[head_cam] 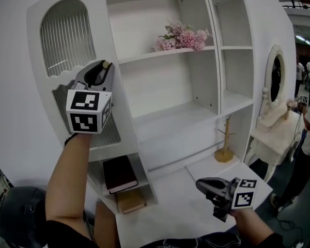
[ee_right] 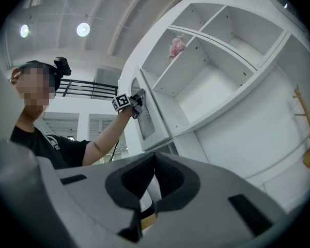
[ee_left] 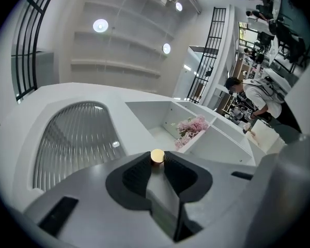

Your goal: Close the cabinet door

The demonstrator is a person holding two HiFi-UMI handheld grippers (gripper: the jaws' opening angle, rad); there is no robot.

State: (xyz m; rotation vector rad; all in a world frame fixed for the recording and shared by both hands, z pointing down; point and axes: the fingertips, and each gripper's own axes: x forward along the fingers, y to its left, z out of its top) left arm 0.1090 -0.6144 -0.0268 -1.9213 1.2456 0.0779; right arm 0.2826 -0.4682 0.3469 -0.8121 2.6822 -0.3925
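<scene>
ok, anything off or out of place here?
Only the cabinet door: it stands swung out from the cabinet, with the left gripper clamped on its gold knob. The pink flowers lie on their side on the upper shelf, likely decor. The books and wooden stand look tidy.

Pink flowers [head_cam: 182, 37] are laid on an upper shelf. A dark book [head_cam: 120, 173] is shelved above a tan book [head_cam: 130, 200]. A wooden stand [head_cam: 225, 143] is set upright on the white surface [head_cam: 175, 205].
</scene>
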